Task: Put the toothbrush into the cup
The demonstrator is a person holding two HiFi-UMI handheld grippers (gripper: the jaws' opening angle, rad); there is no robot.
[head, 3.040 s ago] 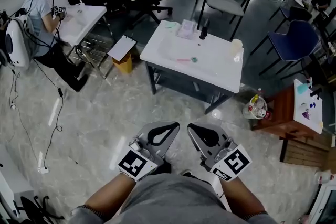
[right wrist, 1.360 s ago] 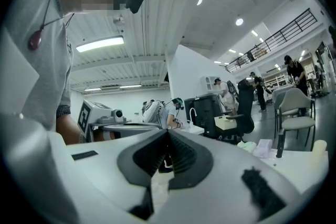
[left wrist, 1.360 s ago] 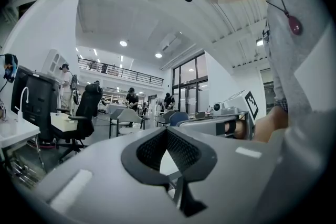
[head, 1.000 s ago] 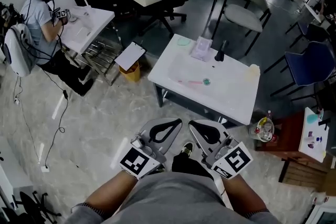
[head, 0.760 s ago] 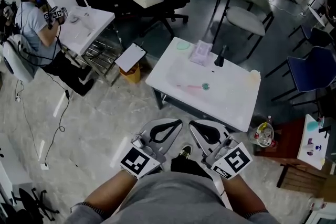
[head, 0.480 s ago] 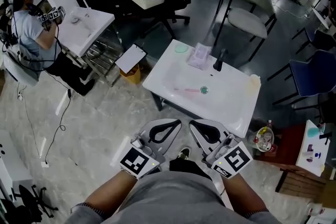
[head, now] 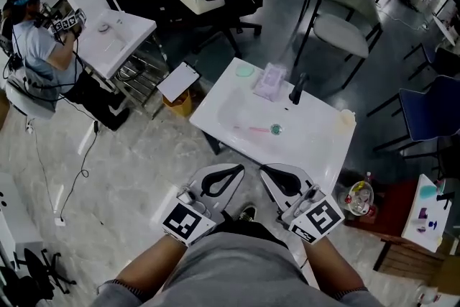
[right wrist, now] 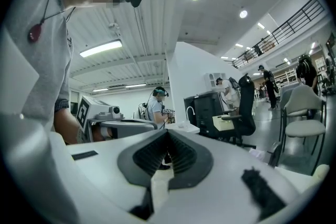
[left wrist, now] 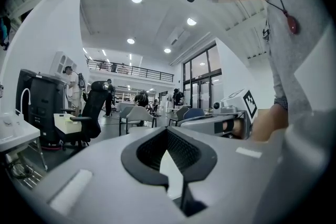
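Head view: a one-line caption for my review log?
Left gripper and right gripper held shut and empty, short of the white table where a pink toothbrush lies.

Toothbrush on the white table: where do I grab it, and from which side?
Probably the middle of the toothbrush, from above, with the jaws across its thin length, since it lies flat on the table. Which end has bristles is too small to tell. The right gripper is shut, so open it first.
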